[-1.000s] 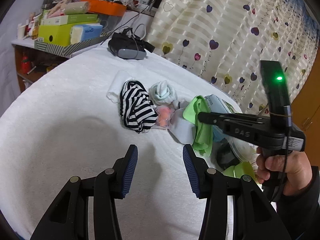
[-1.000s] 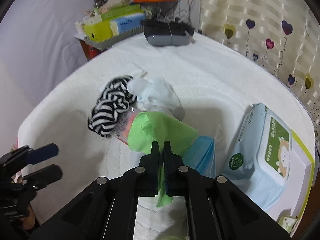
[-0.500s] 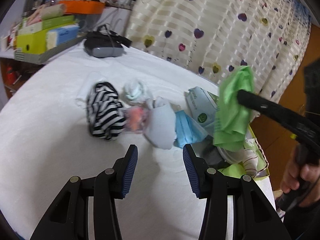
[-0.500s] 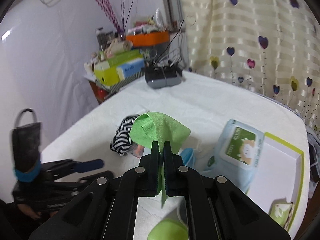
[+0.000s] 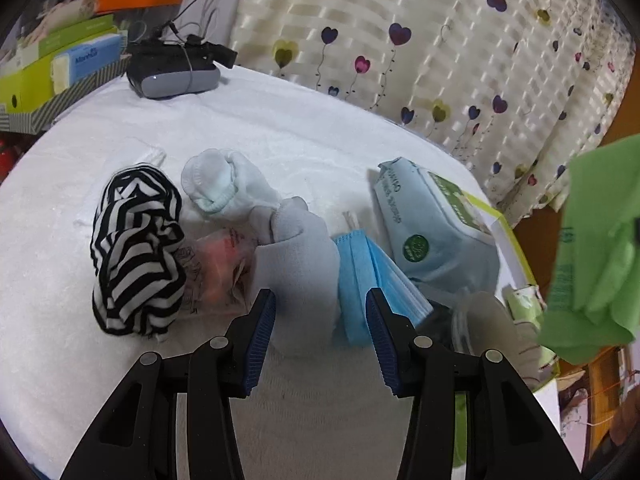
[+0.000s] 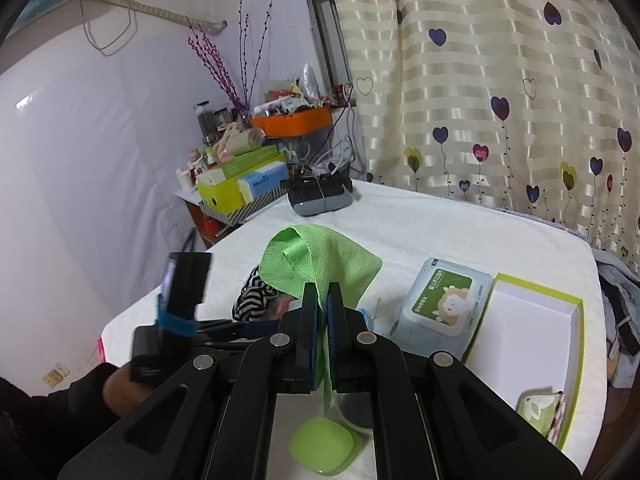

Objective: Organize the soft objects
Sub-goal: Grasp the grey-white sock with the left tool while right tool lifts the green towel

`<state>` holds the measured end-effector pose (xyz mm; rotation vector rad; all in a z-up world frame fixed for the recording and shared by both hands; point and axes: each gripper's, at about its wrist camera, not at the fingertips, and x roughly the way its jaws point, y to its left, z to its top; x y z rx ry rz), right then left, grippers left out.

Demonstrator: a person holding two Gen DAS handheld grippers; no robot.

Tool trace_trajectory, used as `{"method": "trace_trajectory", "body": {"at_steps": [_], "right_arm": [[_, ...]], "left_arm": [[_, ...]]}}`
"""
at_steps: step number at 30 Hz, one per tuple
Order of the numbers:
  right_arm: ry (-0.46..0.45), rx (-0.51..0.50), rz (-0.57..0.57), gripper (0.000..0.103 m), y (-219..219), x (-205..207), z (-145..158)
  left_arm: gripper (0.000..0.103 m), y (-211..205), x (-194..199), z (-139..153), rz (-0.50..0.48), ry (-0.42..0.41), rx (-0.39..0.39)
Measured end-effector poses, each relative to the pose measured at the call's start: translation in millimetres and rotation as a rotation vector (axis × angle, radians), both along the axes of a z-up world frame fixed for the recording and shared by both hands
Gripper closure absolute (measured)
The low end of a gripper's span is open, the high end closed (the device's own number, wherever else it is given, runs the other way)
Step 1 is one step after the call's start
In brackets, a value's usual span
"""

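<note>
White towelling covers the table (image 5: 304, 128). Above it the green cloth (image 6: 320, 258) hangs lengthwise down from the right gripper (image 6: 322, 312), whose jaws are pinched tight on it. Only the left view shows the left gripper (image 5: 320, 320), spread wide and empty, over the grey sock (image 5: 296, 256) and blue masks (image 5: 368, 276); the cloth's lower end is hidden behind the jaws.

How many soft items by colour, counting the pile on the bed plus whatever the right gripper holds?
Green: 1, cloth in the right gripper
Black-and-white striped: 1, garment
White: 1, sock
Grey: 1, sock
Blue: 1, face mask stack
Total: 5
</note>
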<state>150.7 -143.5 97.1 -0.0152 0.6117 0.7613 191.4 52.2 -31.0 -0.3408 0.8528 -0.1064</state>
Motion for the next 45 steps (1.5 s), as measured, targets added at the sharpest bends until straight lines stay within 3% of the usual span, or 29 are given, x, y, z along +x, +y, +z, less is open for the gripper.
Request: {"method": "trace_trajectory", "body": {"at_steps": [9, 15, 34, 45], "right_arm": [[0.015, 0.035, -0.01, 0.099, -14, 0, -5], [0.014, 0.043, -0.018, 0.099, -20, -7, -3], [0.029, 0.061, -0.042, 0.099, -32, -51, -9], [0.016, 0.028, -0.091, 0.099, -44, -80, -8]], "left_arm": [[0.058, 1, 19, -14, 0.036, 0.041, 0.066], [0.075, 4, 11, -8, 0.032, 0.024, 0.066], [0.077, -12, -113, 59, -0.033, -0.175, -0.024], [0.077, -48, -143, 73, -0.127, -0.219, -0.005]]}}
